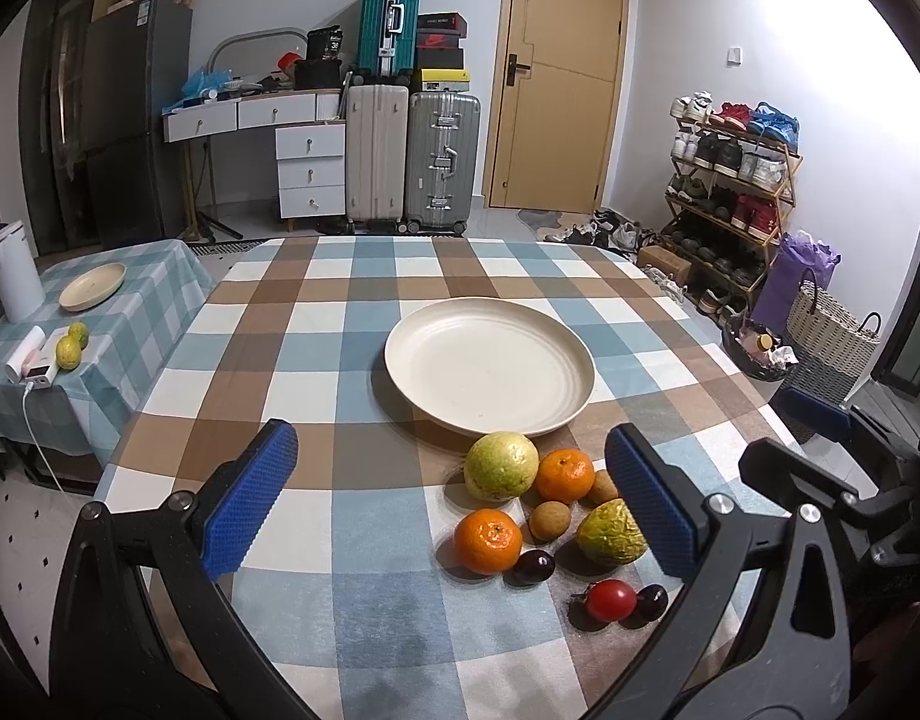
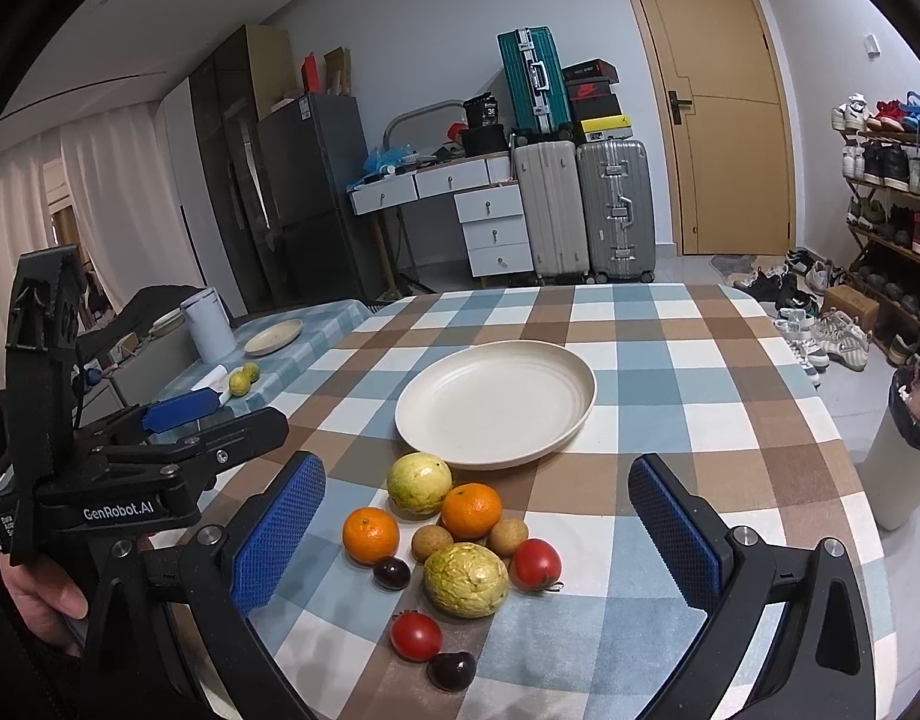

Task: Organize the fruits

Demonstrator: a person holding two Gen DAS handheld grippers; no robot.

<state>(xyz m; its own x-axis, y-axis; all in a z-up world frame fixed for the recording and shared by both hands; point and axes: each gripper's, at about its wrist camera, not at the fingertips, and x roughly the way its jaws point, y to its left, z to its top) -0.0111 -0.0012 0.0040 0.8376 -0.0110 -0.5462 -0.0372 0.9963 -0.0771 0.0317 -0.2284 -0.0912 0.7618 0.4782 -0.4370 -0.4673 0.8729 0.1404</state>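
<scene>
Closest to me, my right gripper (image 2: 478, 534) hangs spread wide and empty above the near edge of the checked table (image 2: 730, 372), its blue pads (image 2: 279, 534) flanking the heap of fruit without touching any of it. My left gripper (image 1: 453, 498) is likewise parted and holds nothing; it sits off to the left, with one pad overlapping the right side of the pile in its own view.

Nearest in the cluster lie a dark plum (image 2: 452, 670) and a red tomato (image 2: 416, 636). Just beyond are a wrinkled yellow-green fruit (image 2: 466, 579), a 2nd tomato (image 2: 536, 564) and another dark plum (image 2: 391, 573). Behind those sit 2 small brown fruits (image 2: 433, 542), 2 oranges (image 2: 370, 535) and a pale green round fruit (image 2: 419, 482), which lies just beside the rim of the cream plate (image 2: 496, 405).

That plate is bare. I judge nothing sorted yet: all 10 pieces are still loose on the cloth, so the whole job remains.
</scene>
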